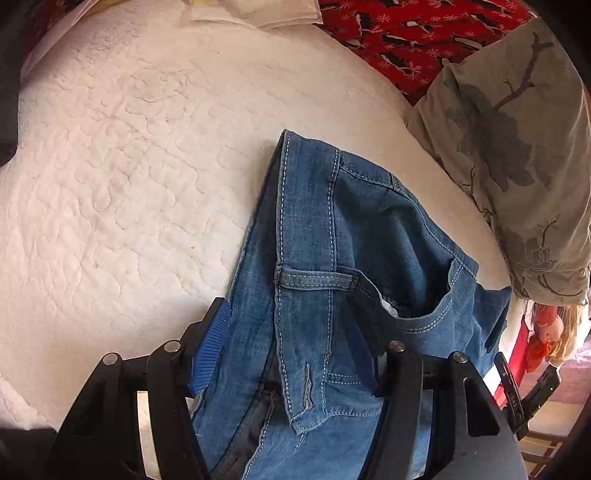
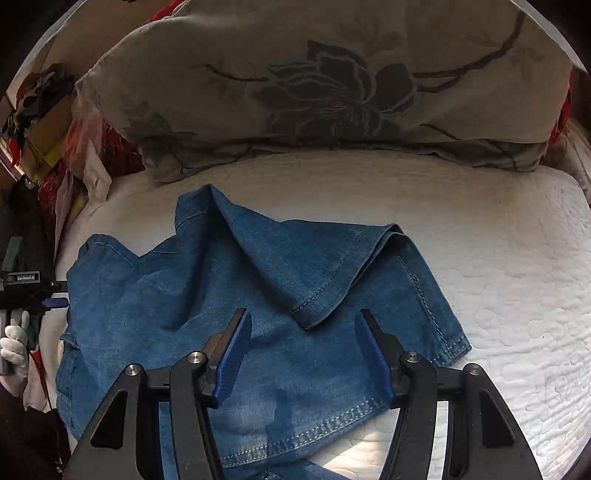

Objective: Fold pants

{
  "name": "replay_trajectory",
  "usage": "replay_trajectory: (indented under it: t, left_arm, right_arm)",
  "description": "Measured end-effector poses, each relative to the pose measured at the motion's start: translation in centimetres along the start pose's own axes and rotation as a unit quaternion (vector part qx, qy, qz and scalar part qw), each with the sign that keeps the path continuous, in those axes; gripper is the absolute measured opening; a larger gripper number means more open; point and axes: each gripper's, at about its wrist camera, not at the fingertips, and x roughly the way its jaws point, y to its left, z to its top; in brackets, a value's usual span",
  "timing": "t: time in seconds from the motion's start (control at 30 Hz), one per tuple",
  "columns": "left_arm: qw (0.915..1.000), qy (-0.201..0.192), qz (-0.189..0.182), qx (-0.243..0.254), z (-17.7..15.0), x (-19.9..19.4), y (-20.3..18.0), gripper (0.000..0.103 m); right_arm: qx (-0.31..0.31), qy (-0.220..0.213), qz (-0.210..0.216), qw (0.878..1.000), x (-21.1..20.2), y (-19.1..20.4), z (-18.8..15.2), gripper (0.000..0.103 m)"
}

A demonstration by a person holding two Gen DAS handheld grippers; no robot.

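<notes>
White quilted bedspread (image 1: 122, 192) under everything from the left wrist, with the blue denim pants (image 1: 325, 229) bunched waistband-up right between the spread fingers of the left gripper (image 1: 288, 332), cloth draped over the gap but pads not pinched on it, a grey floral pillow (image 1: 517, 147) off to the right and red patterned fabric (image 1: 413, 33) up top. Over on the right wrist, same bedspread (image 2: 498, 258), pants (image 2: 207, 295) lying flat with a hemmed leg end folded over, right gripper (image 2: 303, 350) hovering wide open just above the denim, pillow (image 2: 332, 85) behind, white-gloved hand (image 2: 14, 343) at far left.
</notes>
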Motion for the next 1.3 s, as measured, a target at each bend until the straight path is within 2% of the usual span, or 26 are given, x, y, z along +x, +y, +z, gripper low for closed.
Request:
replay_trajectory:
  t: [0.07,0.1,0.13,0.17,0.2,0.27,0.33,0.4,0.43,0.47,0.57,0.6,0.77,0.83,0.87,0.9,1.03,1.07,1.17,1.23,1.27,1.3]
  left_arm:
    - [1.0,0.002,0.004,-0.003,0.4,0.5,0.1,0.061]
    - [1.0,0.002,0.007,-0.003,0.6,0.6,0.1,0.061]
    - [0.9999,0.002,0.012,-0.002,0.7,0.8,0.0,0.061]
    - [0.9999,0.002,0.016,0.0,0.8,0.8,0.0,0.061]
    - [0.9998,0.002,0.018,0.001,1.0,0.8,0.0,0.061]
    - [0.9997,-0.004,0.022,0.007,1.4,0.6,-0.3,0.061]
    - [0.9994,-0.015,0.029,0.009,2.0,0.1,-0.3,0.061]
    - [0.9993,-0.025,0.03,-0.001,2.6,-0.5,0.2,0.061]
    - [0.9993,-0.028,0.024,-0.008,2.8,-0.8,0.5,0.061]
    - [0.9993,-0.029,0.018,-0.013,3.0,-0.9,1.0,0.061]
    - [0.9995,-0.016,-0.009,-0.024,3.4,-0.7,2.4,0.061]
    - [0.9994,-0.009,-0.015,-0.029,3.2,-0.7,2.9,0.061]
    - [0.9984,0.008,-0.04,-0.038,3.3,0.8,1.8,0.061]
    - [0.9991,0.003,-0.031,-0.029,3.8,1.7,0.3,0.069]
    - [0.9993,0.001,-0.024,-0.028,4.0,1.9,-0.2,0.07]
    - [0.9994,0.0,-0.016,-0.031,4.3,2.2,-0.6,0.07]
    - [0.9997,-0.003,-0.006,-0.022,4.5,2.6,-1.6,0.072]
    - [0.9999,-0.002,-0.003,-0.014,4.4,2.7,-1.8,0.072]
    - [0.9999,-0.005,0.01,-0.009,4.1,2.9,-2.1,0.072]
    - [0.9989,-0.012,0.042,-0.019,4.0,2.9,-2.5,0.062]
    - [0.9975,-0.012,0.068,-0.018,4.0,3.3,-3.1,0.053]
    - [0.9965,-0.015,0.082,-0.011,3.9,3.4,-3.6,0.047]
  right_arm:
    - [-0.036,-0.012,-0.034,0.999,1.2,1.4,0.4,0.06]
    - [-0.056,-0.017,-0.049,0.997,1.7,2.1,0.7,0.055]
    - [-0.075,-0.013,-0.064,0.995,2.4,2.5,0.9,0.046]
    - [-0.093,-0.002,-0.072,0.993,3.0,2.7,1.2,0.007]
    - [-0.103,0.008,-0.074,0.992,3.4,2.7,1.6,0.003]
    - [-0.105,-0.009,-0.096,0.99,2.8,1.2,3.7,0.003]
    - [-0.056,-0.032,-0.116,0.991,1.7,-1.7,6.6,0.004]
    - [0.029,-0.044,-0.108,0.993,0.6,-5.3,9.0,0.013]
    - [0.057,-0.053,-0.09,0.993,0.1,-6.4,9.4,0.014]
    - [0.071,-0.058,-0.09,0.992,-0.4,-7.4,9.7,0.017]
    - [0.083,-0.064,-0.088,0.991,-1.4,-8.7,8.7,0.045]
    - [0.085,-0.065,-0.082,0.991,-1.7,-9.1,8.1,0.05]
    - [0.115,-0.037,-0.068,0.99,-0.7,-10.9,5.7,0.051]
    - [0.127,-0.032,-0.061,0.989,-0.5,-11.5,5.0,0.051]
    - [0.132,-0.031,-0.055,0.989,-0.3,-11.6,4.6,0.051]
    - [0.137,-0.027,-0.044,0.989,-0.2,-11.9,4.4,0.056]
    - [0.137,-0.006,-0.014,0.99,0.4,-11.8,3.6,0.06]
    - [0.13,0.003,-0.007,0.991,0.7,-11.6,3.5,0.064]
    - [0.083,0.033,-0.031,0.996,1.8,-10.1,2.5,0.064]
    - [0.009,0.033,-0.077,0.996,1.9,-8.2,2.1,0.039]
    - [-0.011,0.036,-0.075,0.996,1.9,-7.4,2.0,0.014]
    - [-0.014,0.036,-0.072,0.997,1.5,-7.0,1.9,0.013]
